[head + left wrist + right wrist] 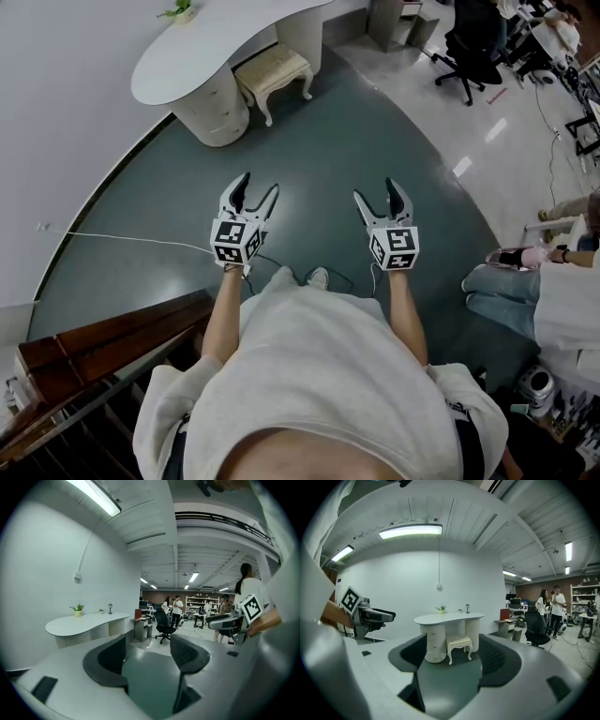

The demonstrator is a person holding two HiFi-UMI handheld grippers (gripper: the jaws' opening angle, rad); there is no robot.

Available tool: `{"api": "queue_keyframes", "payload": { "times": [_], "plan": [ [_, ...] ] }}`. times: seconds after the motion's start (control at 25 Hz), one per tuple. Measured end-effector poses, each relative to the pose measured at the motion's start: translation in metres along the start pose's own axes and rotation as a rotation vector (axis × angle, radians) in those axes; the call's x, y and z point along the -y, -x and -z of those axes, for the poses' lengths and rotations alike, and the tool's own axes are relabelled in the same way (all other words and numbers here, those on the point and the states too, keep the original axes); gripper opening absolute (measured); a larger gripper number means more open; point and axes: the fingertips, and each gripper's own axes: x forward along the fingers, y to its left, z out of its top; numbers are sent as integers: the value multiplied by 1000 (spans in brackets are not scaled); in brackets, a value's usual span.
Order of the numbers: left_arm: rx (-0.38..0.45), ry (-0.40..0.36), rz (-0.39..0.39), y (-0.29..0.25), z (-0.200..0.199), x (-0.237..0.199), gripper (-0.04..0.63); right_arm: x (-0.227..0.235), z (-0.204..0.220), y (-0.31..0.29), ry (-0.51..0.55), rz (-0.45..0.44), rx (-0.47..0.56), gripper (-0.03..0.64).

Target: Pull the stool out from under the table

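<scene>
Head view: stool (pixel 275 73) at 12 o'clock, partly under table (pixel 216 47), seat front showing past the edge. L gripper (pixel 261 183) and R gripper (pixel 373 187) are held fwd, well apart from the stool, both released and empty.

Left gripper view: jaws apart, aimed past the table end toward the office. No stool in view.

Right gripper view: jaws apart, distant stool framed between them. This aim fits an approach or a back-off alike.

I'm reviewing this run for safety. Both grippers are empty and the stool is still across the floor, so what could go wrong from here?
1. A white cable lies on the dark floor at the person's left; it could snag a foot on the walk to the stool.
2. The stool sits tucked close beside the round pedestal of the table; pulled askew, it may knock the pedestal and shake the plant on top.
</scene>
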Motion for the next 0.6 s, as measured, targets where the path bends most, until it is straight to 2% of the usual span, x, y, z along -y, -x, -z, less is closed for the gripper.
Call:
{"api": "queue_keyframes", "payload": {
  "times": [0.32,0.6],
  "plan": [
    [-11,15,-29,-26,4,-8,273,20,3,-26,20,-14,-18,322],
    [-9,12,-14,-80,2,-34,273,47,3,-75,18,11,-27,316]
  ]
}}
